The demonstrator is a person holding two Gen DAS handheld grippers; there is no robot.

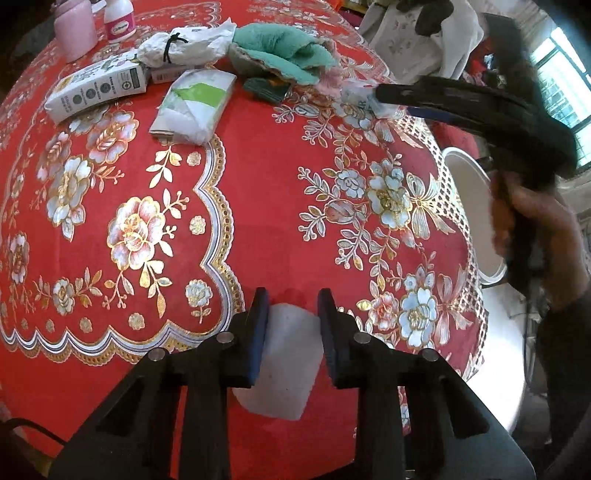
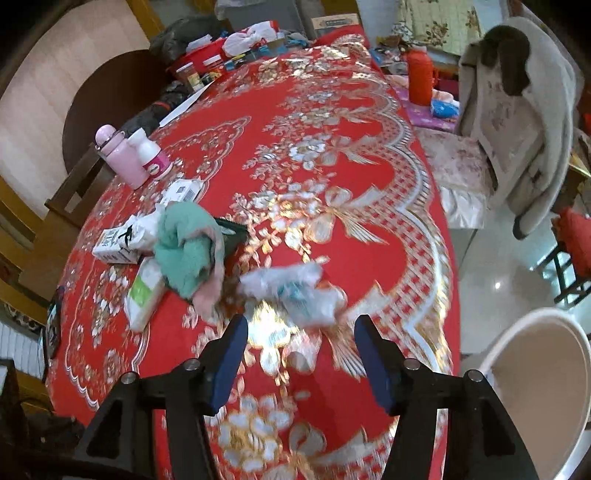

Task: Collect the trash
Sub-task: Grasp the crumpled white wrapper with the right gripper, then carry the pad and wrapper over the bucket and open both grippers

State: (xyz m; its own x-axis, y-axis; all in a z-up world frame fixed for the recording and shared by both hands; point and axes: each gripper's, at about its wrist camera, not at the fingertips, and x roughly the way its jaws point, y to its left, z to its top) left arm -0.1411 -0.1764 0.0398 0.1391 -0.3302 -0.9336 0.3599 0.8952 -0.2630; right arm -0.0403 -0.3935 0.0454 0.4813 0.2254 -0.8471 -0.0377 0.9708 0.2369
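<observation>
A white tissue wad (image 1: 284, 354) lies on the red flowered tablecloth (image 1: 258, 192) and fills the gap between the blue pads (image 1: 258, 332) of my left gripper (image 1: 291, 314), which press on both its sides. A crumpled clear plastic wrapper (image 2: 295, 291), blurred, lies just past the tips of my right gripper (image 2: 301, 332). That gripper stands open with nothing between its pads. In the left wrist view the right gripper (image 1: 384, 96) reaches in from the upper right, its tips at the wrapper (image 1: 356, 96). A white bin (image 2: 491, 350) stands beside the table edge.
A carton (image 1: 96, 90), a tissue pack (image 1: 195, 107), a tied white bag (image 1: 184, 46), a green cloth (image 1: 280, 51) and a pink bottle (image 1: 74, 29) sit at the far side. The bin (image 1: 454, 155) is off the table's right edge. A chair with a coat (image 2: 517, 129) stands beyond.
</observation>
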